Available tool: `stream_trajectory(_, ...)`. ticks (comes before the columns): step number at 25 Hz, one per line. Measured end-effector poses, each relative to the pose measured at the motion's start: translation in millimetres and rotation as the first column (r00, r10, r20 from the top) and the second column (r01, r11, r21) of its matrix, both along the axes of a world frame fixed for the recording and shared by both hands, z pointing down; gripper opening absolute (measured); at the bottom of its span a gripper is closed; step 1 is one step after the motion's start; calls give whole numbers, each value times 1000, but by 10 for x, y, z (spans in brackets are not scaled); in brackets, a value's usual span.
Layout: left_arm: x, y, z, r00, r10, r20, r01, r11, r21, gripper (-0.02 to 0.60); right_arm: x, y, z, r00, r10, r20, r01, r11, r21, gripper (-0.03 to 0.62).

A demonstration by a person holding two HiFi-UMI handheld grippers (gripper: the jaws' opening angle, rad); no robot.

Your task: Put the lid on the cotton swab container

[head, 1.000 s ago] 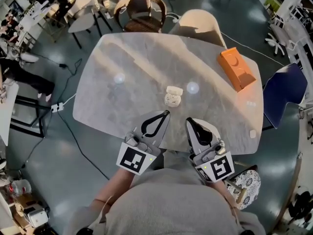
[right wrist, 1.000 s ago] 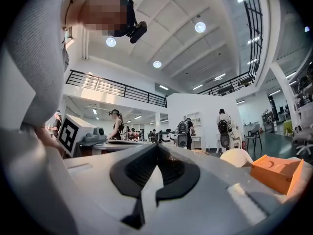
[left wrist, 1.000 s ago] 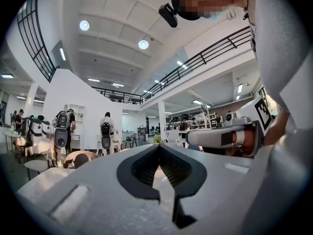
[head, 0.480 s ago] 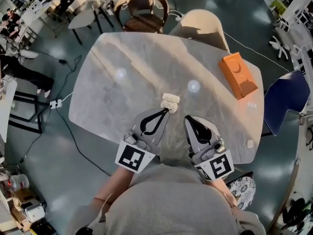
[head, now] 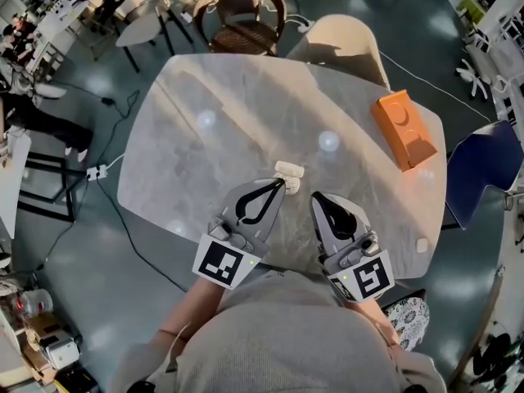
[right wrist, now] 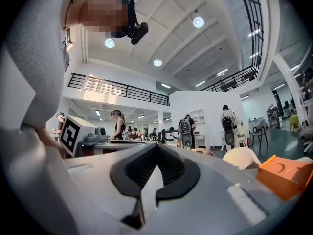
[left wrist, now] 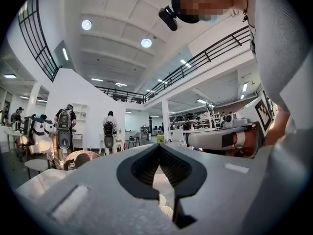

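The cotton swab container is a small whitish piece near the middle of the grey marble table. I cannot tell its lid apart from its body here. My left gripper is shut and empty, with its tip right at the container's near edge and hiding the lower part. In the left gripper view the jaws meet, and a pale bit of the container shows through the gap below. My right gripper is shut and empty, a little right of and nearer than the container. Its jaws are closed on nothing.
An orange box lies at the table's far right and shows again in the right gripper view. A wicker chair and a beige chair stand behind the table, a blue chair to its right. A small white piece sits at the right edge.
Both grippers have moved forward over the table towards the container. The left tip now covers its near part. Both stay shut.
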State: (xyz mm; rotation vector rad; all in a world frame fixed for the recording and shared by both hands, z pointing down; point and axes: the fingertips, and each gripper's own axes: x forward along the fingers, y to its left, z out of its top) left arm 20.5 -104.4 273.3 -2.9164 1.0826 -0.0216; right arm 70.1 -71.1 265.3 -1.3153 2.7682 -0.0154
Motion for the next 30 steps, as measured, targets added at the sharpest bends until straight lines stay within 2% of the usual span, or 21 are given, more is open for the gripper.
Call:
stream_trajectory(12, -152, -201, -10, 998, 58, 4, -58, 998, -10, -2, -154, -228, -6, 1000, 24, -13, -24, 1000, -5, 0)
stream_trajectory(18, -167, -259, 33, 996, 87, -16, -88, 996, -23, -2, -160, -274, 24, 999, 47, -20, -48, 999, -14, 0)
stream_trajectory(27, -188, -292, 249, 991, 127, 30, -126, 991, -54, 0, -179, -272, 168, 998, 33, -50, -35, 998, -42, 0)
stream_trajectory(30, -194, -270, 314, 986, 161, 37, -159, 986, -59, 48, -168, -287, 210, 997, 28, -77, -31, 999, -41, 0)
